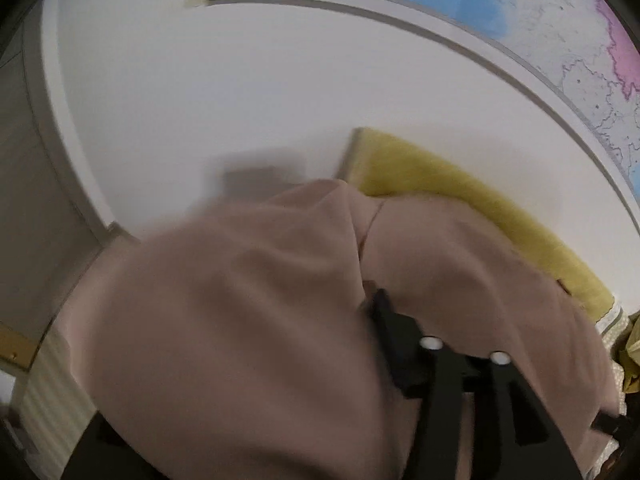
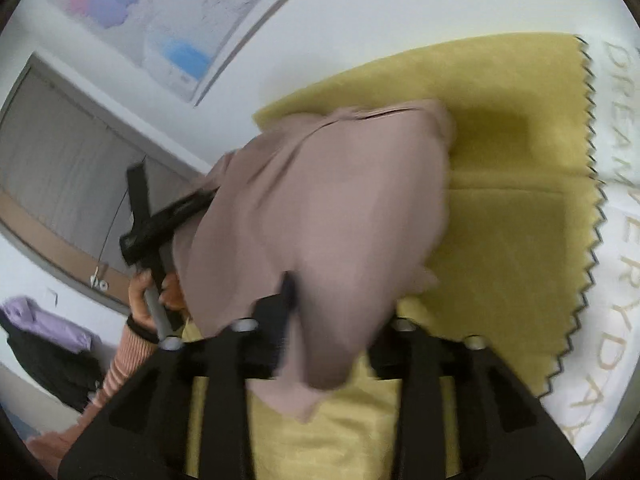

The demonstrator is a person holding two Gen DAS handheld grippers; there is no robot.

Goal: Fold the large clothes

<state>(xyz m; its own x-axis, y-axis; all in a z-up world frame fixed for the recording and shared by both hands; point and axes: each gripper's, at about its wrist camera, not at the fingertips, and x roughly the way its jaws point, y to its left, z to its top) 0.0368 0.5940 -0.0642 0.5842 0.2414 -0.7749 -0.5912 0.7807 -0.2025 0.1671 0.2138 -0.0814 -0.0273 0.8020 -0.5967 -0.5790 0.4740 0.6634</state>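
**Beige garment lifted between two grippers, over yellow cloth**

Largest first: 1 white bed cover w/ gold lettering (image 2: pixel 612 216), running along the far edge of 1 mustard-yellow cloth w/ zigzag-cut edge (image 2: pixel 520 240) spread on it. 1 wall map, pastel regions (image 2: pixel 168 20), on the white wall behind. 1 dusty-pink/beige soft fabric garment (image 2: pixel 320 220), bunched & draped, raised above the yellow cloth; smooth matte knit, a seam line near its upper edge, folds hanging down, blurred. 1 pile of lilac & black clothes (image 2: pixel 48 344) at lower left, well apart.

2 grippers: left gripper (image 1: pixel 376 304), black, jaws pinching a fold of the garment. Right gripper (image 2: pixel 292 280), jaws buried in the cloth — 1 finger shows, pressed against fabric; garment hangs from it. Left hand (image 2: pixel 148 296) grips the left tool's handle, striped pink cuff at wrist.
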